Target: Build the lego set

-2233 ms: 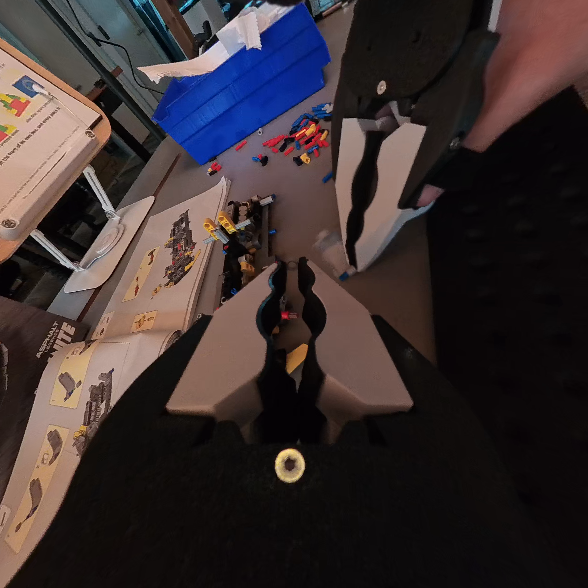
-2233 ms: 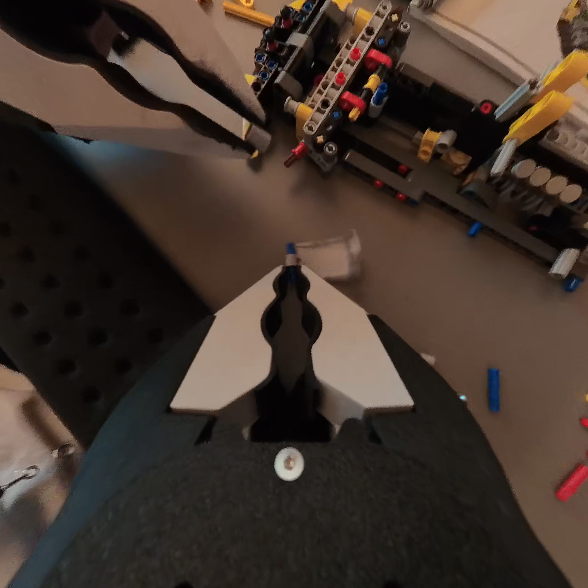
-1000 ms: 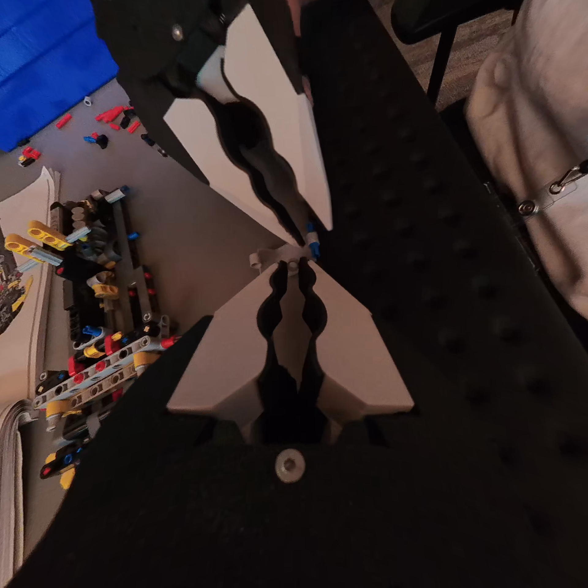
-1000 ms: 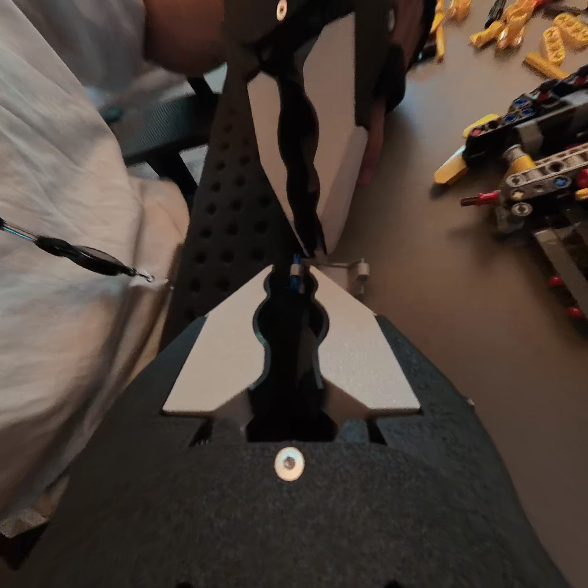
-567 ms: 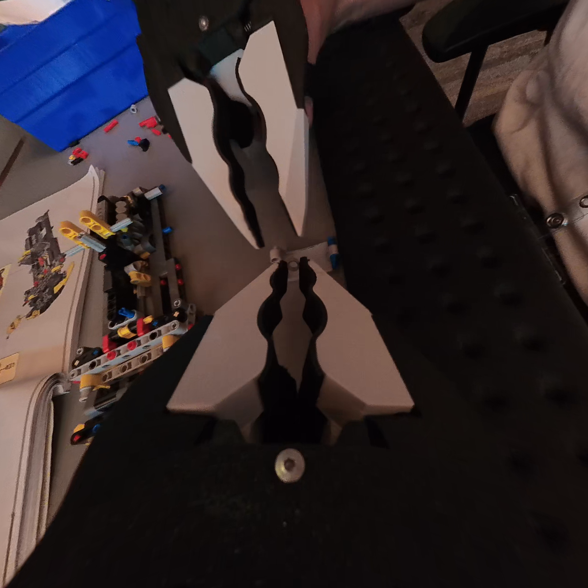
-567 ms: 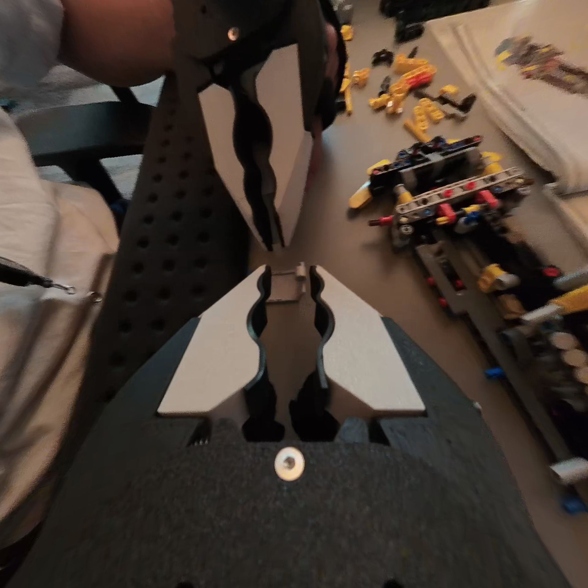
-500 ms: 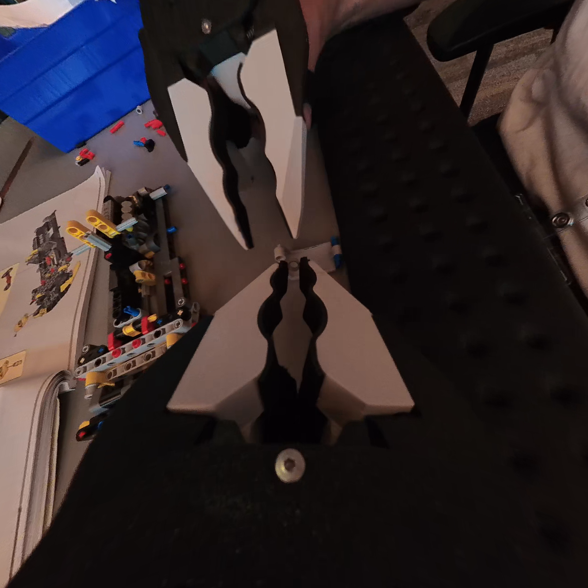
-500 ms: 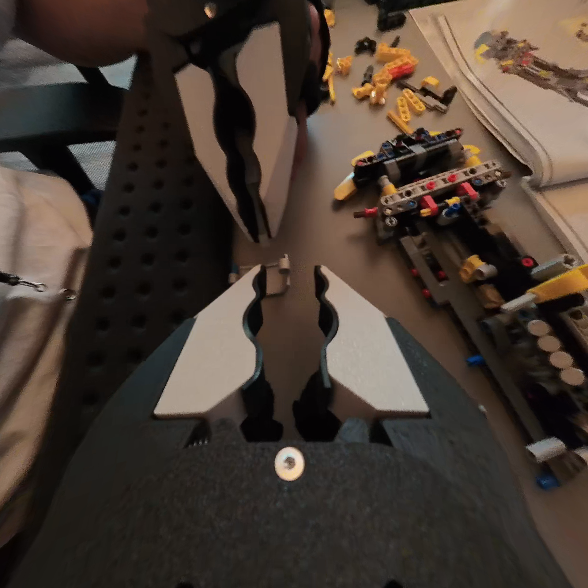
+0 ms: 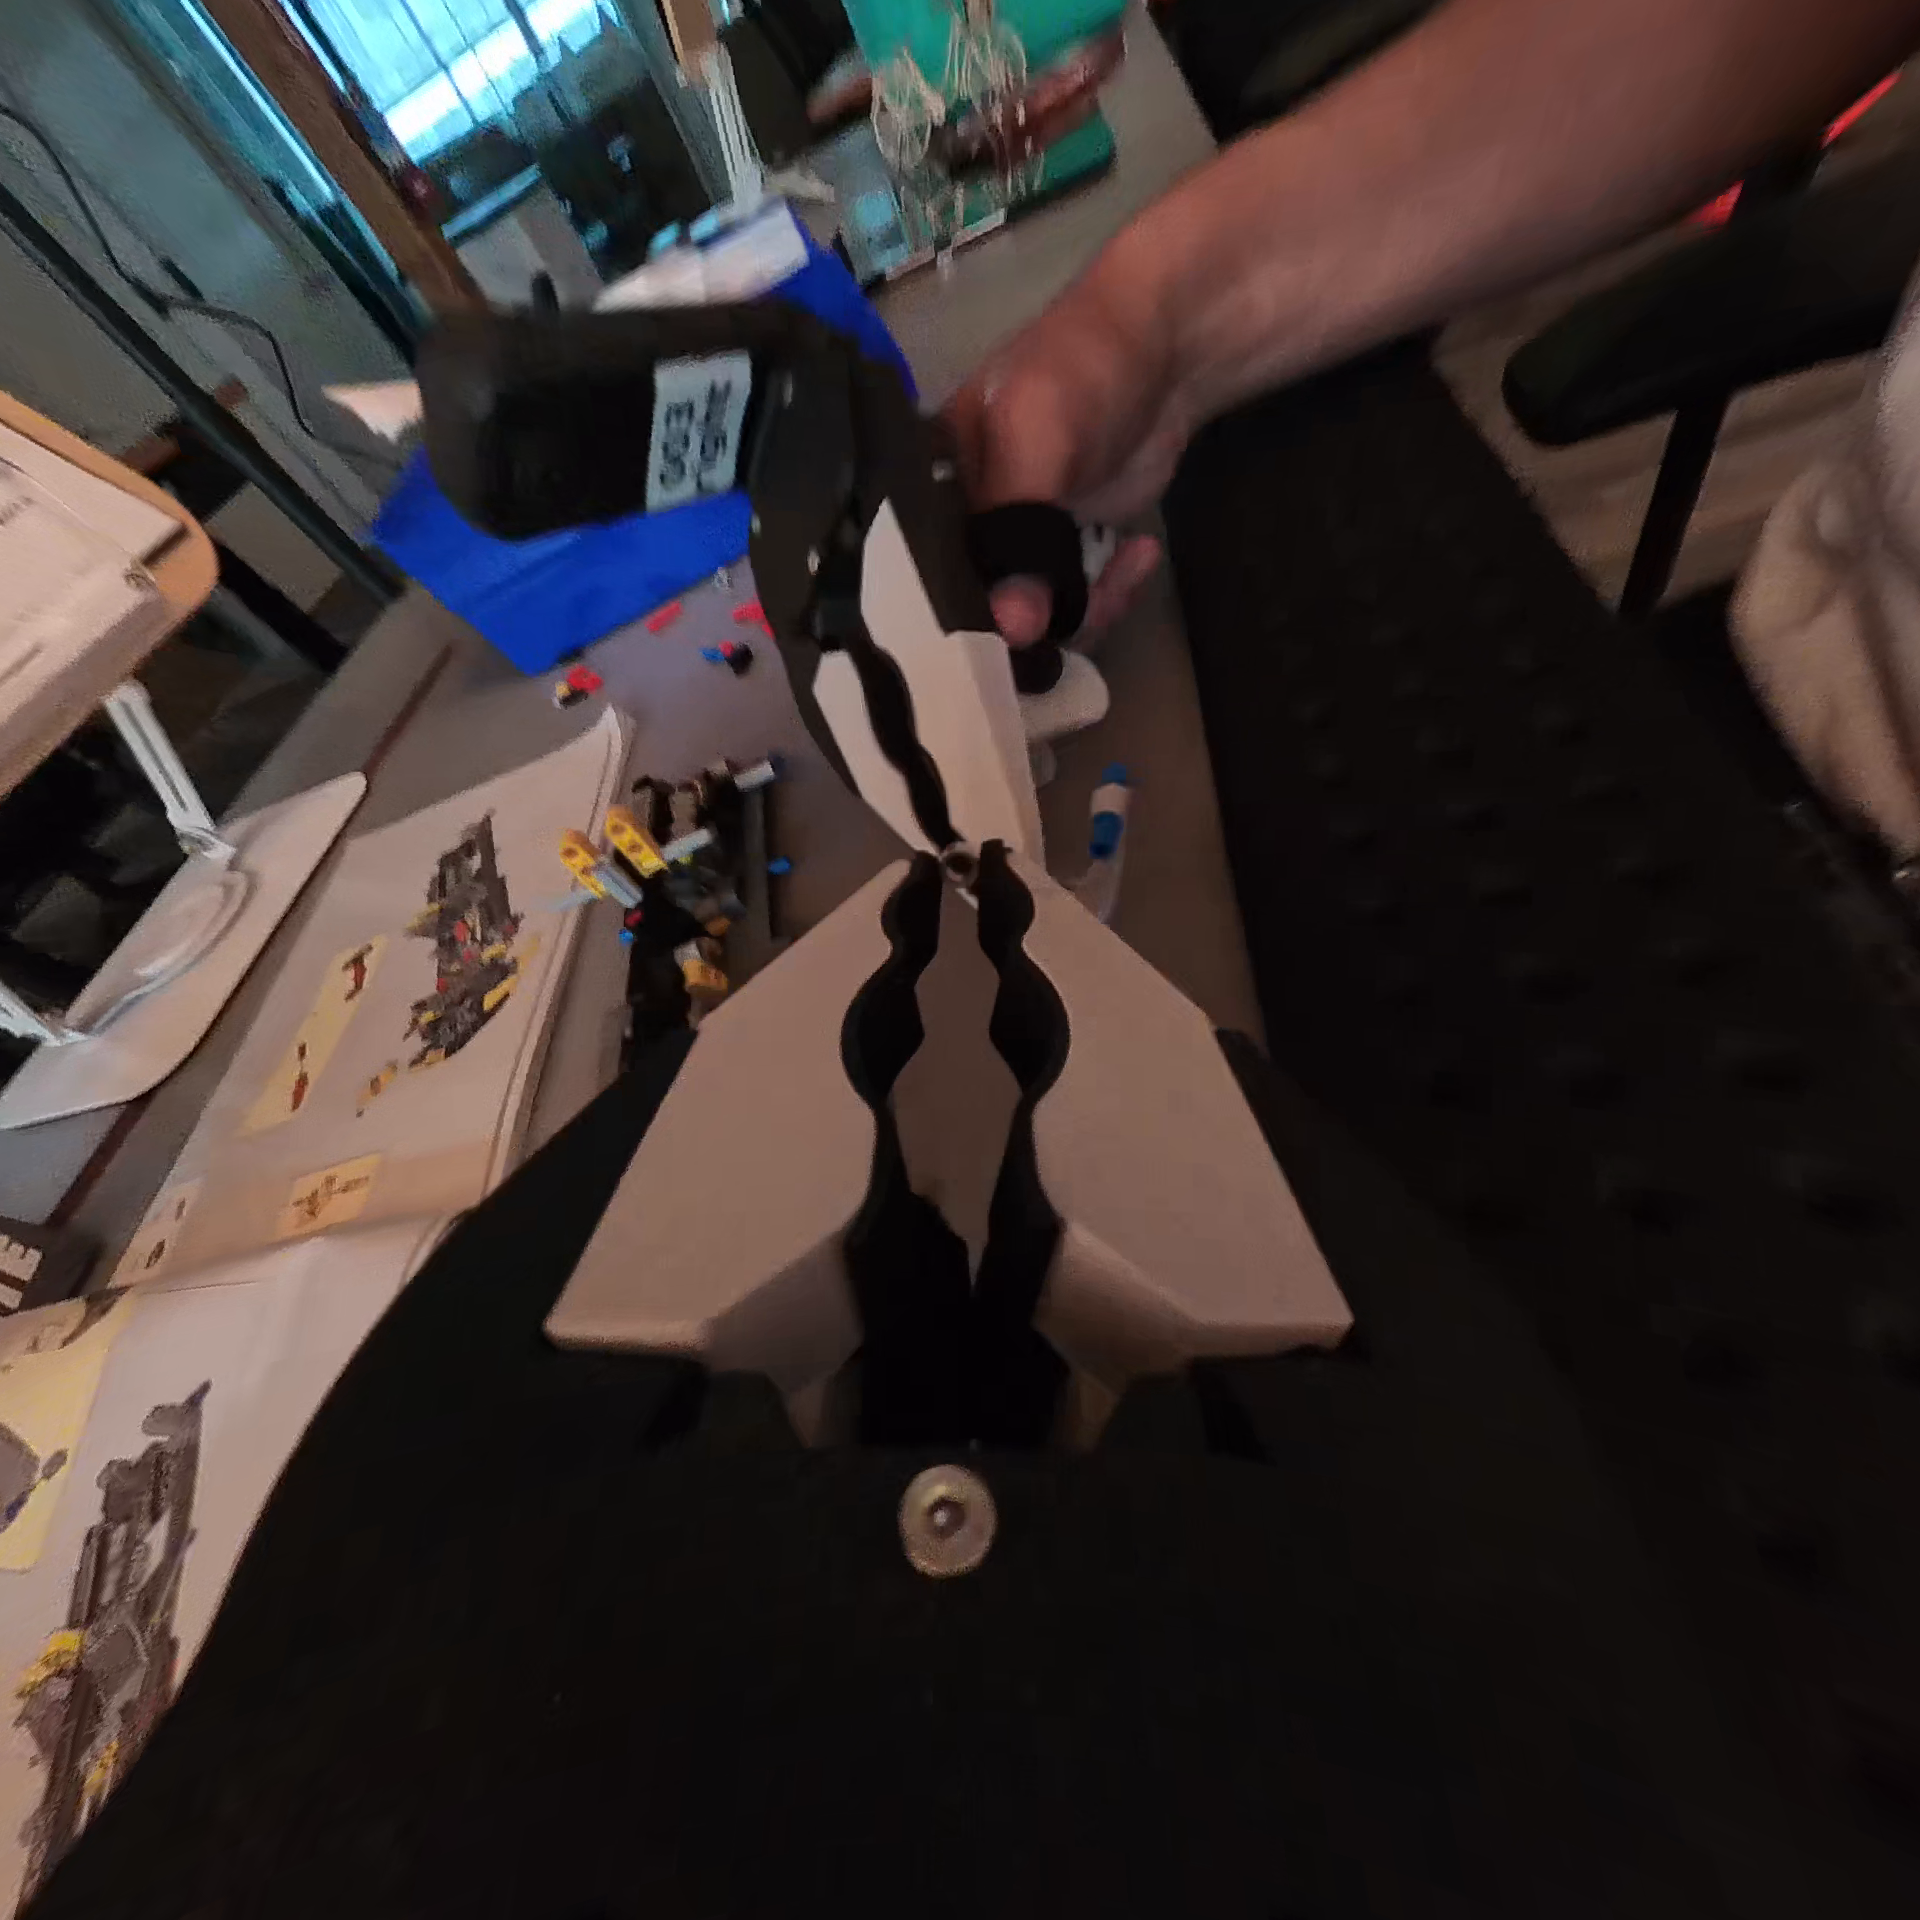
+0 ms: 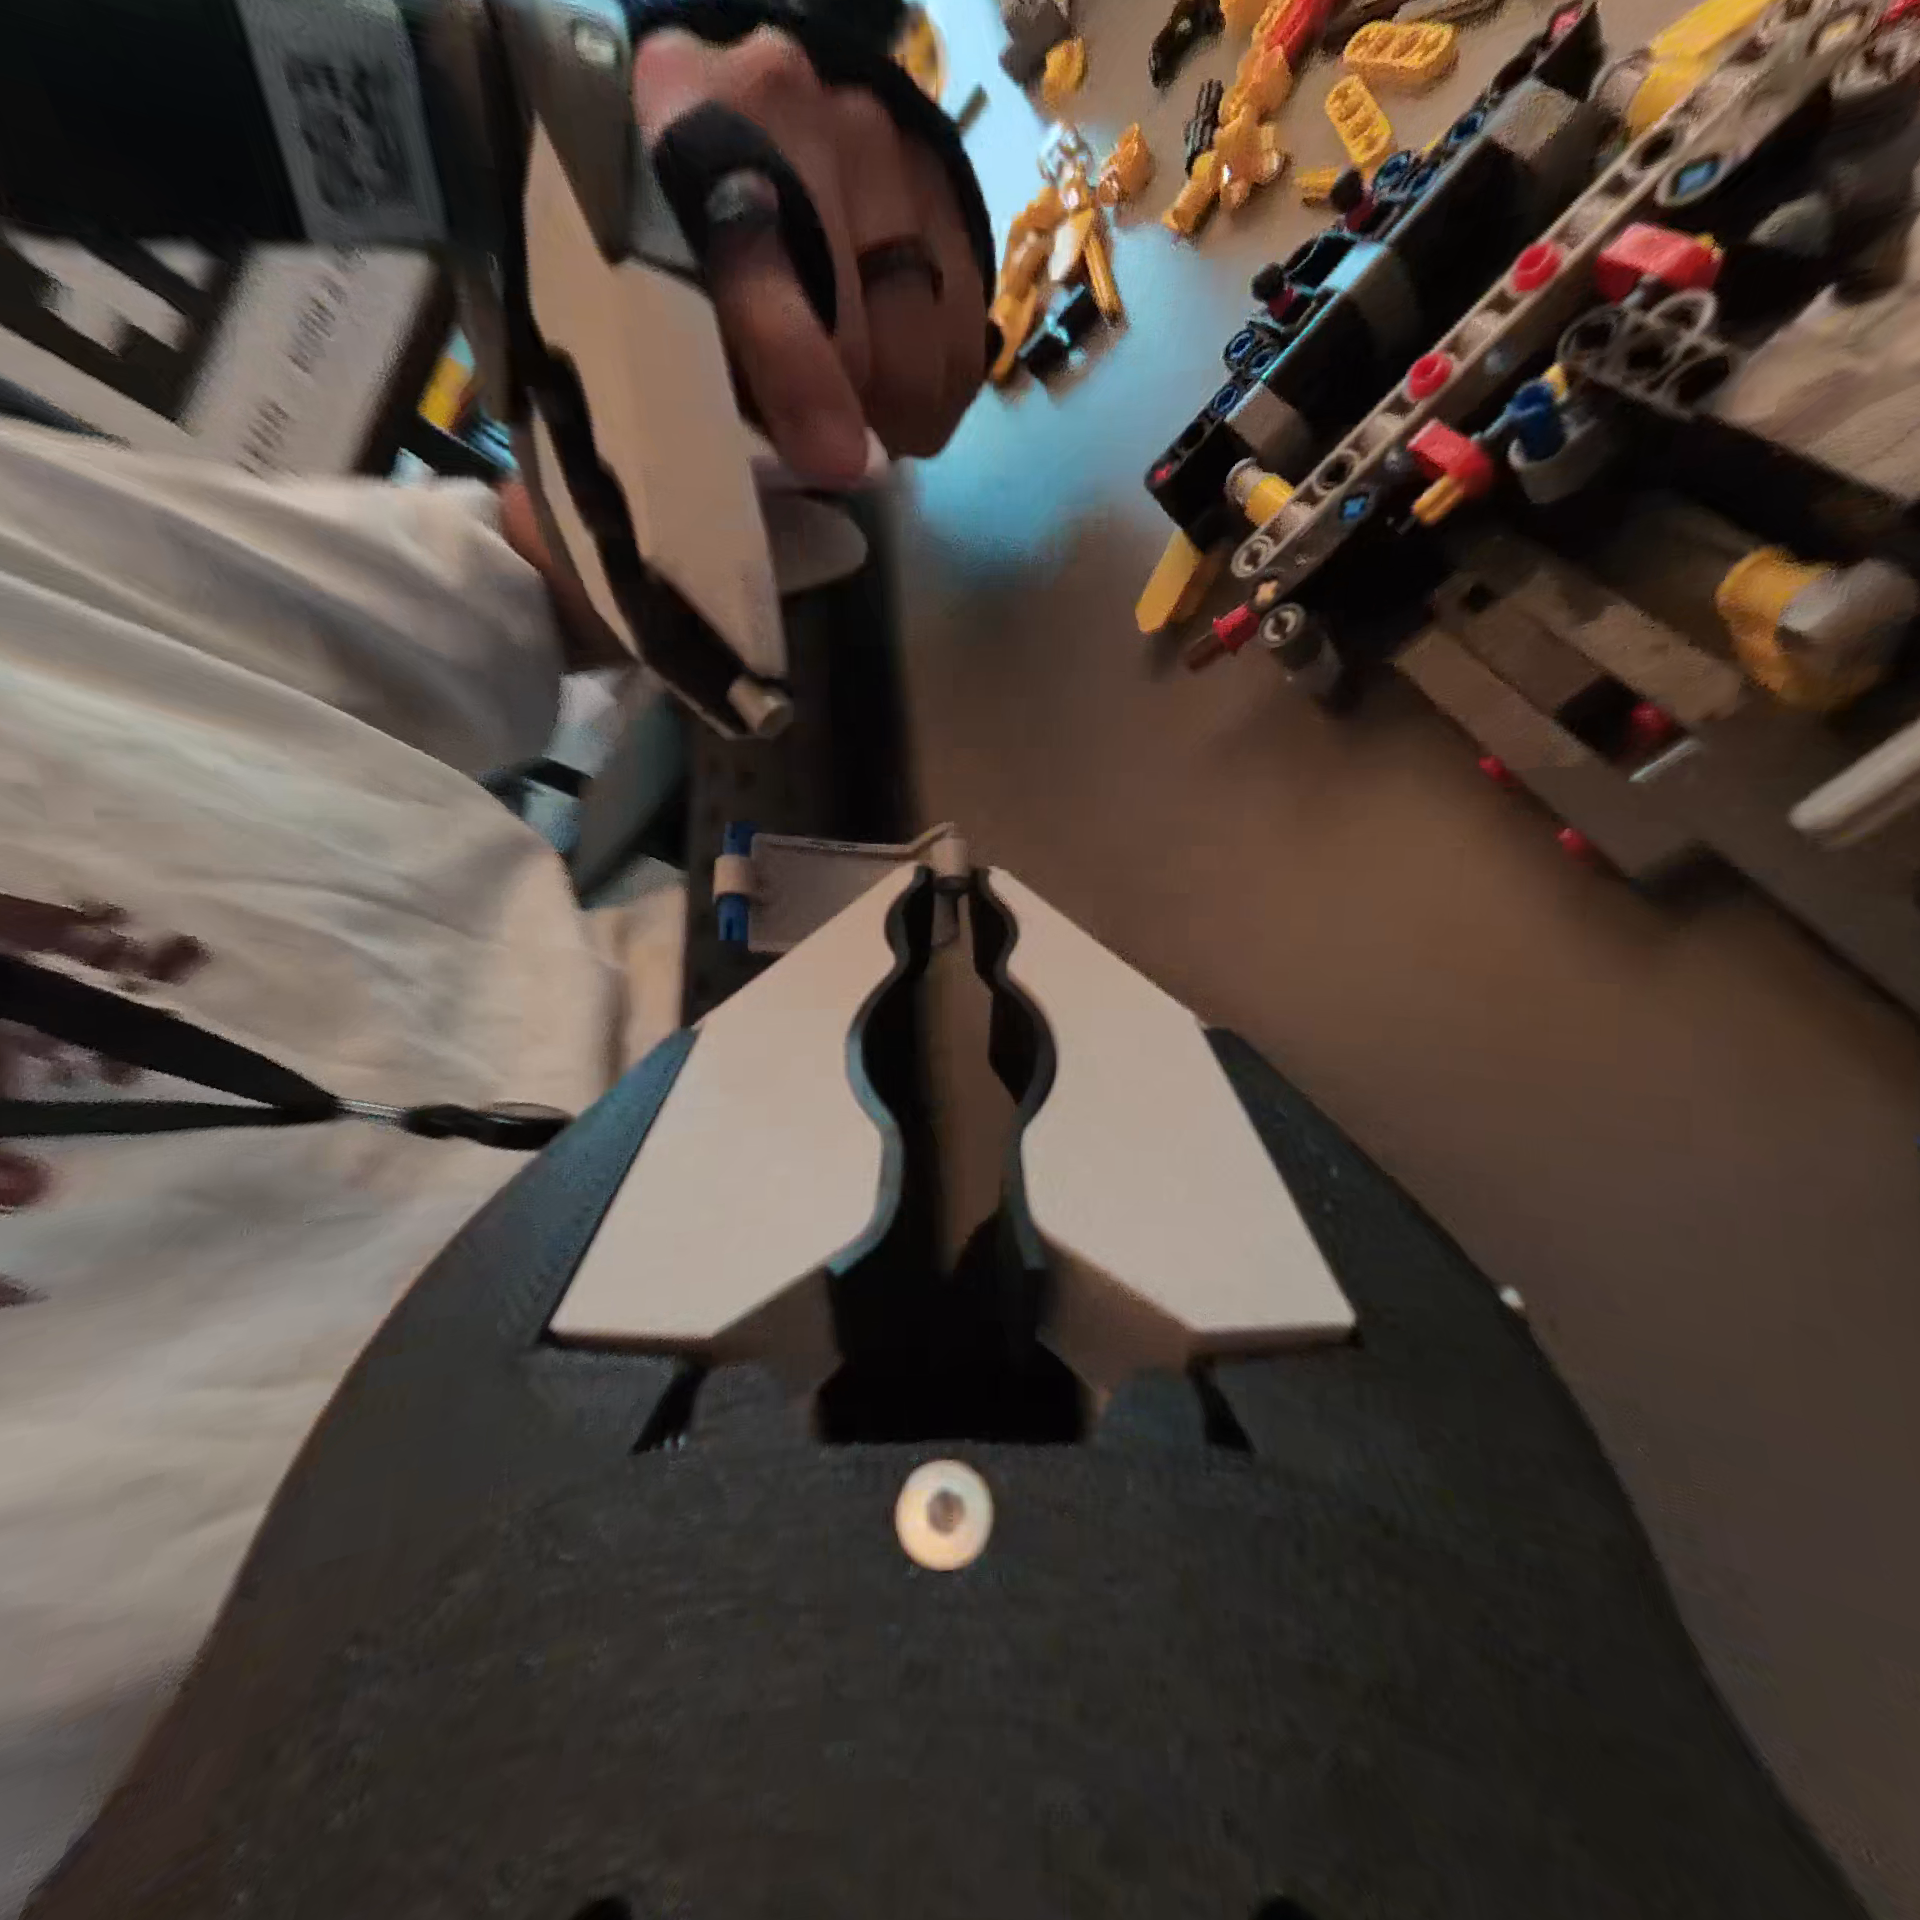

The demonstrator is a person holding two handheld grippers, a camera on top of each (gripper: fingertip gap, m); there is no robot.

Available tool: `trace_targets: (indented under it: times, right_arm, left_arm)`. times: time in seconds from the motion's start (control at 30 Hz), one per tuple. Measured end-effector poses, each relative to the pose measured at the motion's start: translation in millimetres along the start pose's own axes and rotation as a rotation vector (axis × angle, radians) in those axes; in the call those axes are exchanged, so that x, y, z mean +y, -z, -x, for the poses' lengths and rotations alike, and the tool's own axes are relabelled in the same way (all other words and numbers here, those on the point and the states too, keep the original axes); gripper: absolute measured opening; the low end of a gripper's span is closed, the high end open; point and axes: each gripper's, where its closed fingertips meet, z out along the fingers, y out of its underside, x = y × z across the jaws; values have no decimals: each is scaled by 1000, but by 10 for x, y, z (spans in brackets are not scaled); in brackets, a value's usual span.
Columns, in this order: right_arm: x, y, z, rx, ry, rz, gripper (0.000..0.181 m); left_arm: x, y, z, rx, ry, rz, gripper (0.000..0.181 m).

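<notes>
My right gripper [image 10: 948, 883] is shut on one end of a light grey panel piece [image 10: 831, 883]. A blue pin [image 10: 736, 883] sticks in the panel's far end. My left gripper [image 9: 958, 862] is shut on a small grey pin [image 9: 956, 860]. In the right wrist view the left gripper [image 10: 753, 712] holds this pin a little above and left of the panel, apart from it. In the left wrist view the right gripper [image 9: 935, 831] meets my tips, with the panel [image 9: 1103, 831] behind it. The part-built lego model [image 10: 1507, 416] lies to the right on the table.
An open instruction booklet [image 9: 436, 987] lies left of the model [image 9: 675, 883]. A blue bin [image 9: 582, 582] stands at the back with loose red and blue pieces before it. Loose yellow pieces [image 10: 1247, 135] lie beyond the model. A black perforated mat [image 9: 1507, 935] and a person's white shirt [image 10: 260, 727] are close by. Across from one pair of fingers to the other is roughly 4 centimeters.
The right gripper was open half a second ago and has shut on the panel's end. The left gripper's tips have come away from the panel. Both grippers have tilted and risen.
</notes>
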Motion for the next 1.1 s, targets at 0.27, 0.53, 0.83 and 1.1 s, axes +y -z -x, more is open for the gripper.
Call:
trace_targets:
  times: [0.27, 0.53, 0.83, 1.1]
  right_arm:
    - [-140, 69, 175, -228, -227, -20, 6]
    - [-146, -4, 282, -257, -207, 7, 6]
    - [-162, 13, 325, -259, -166, 6, 5]
    - [-172, 3, 341, -284, -176, -11, 5]
  left_arm:
    - [-307, 140, -129, 101, 63, -172, 6]
    - [-350, 147, -146, 142, 124, -221, 6]
    - [-380, 173, -72, 135, 173, -261, 6]
    - [-359, 159, -113, 167, 194, -254, 6]
